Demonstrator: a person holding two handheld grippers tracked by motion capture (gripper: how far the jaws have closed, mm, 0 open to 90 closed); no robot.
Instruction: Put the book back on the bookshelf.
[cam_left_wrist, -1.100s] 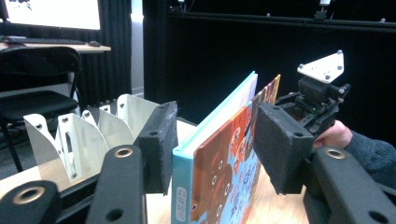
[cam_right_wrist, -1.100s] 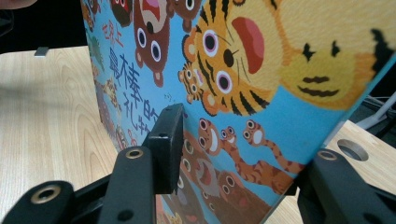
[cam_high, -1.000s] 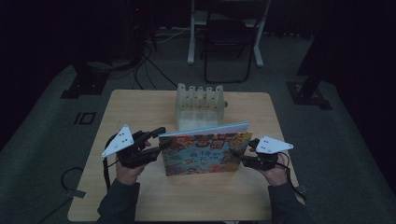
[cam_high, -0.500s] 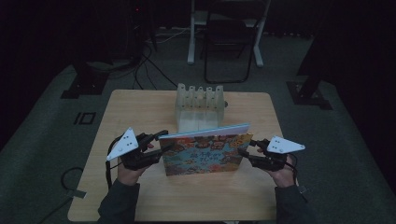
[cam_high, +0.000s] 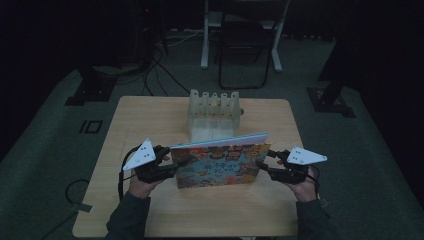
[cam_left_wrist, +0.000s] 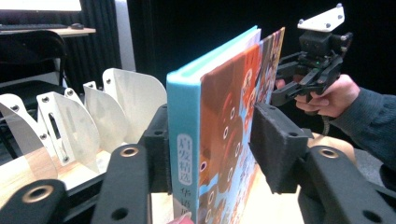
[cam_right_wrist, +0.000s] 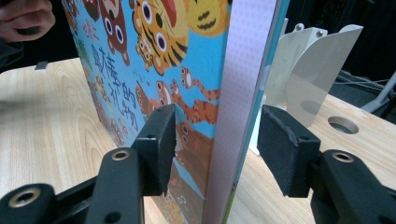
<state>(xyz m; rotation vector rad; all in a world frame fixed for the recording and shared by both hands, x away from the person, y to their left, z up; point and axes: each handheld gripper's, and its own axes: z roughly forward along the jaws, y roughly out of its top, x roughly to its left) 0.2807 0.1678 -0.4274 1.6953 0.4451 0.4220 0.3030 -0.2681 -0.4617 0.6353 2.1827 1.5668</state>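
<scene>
**Halfway: book upright, not yet in the rack**

So, on the table (cam_high: 150, 120) you have the book (cam_high: 220, 167) standing on its bottom edge, cover toward you, just in front of the white rack (cam_high: 212, 117), which sits at 12 o'clock from it. My read is that standing it up is done, and sliding it between the rack's dividers is what's left.

Your left gripper (cam_high: 172, 165), at the book's 9 o'clock, straddles the spine end. In the left gripper view one pad (cam_left_wrist: 275, 144) lies against the cover and the other against the back, so it seems to hold the book.

Your right gripper (cam_high: 263, 167), at 3 o'clock, has just been opening. In the right gripper view the page edge (cam_right_wrist: 238, 93) stands between its jaws, with a gap on the far side, so that hold is released.
</scene>
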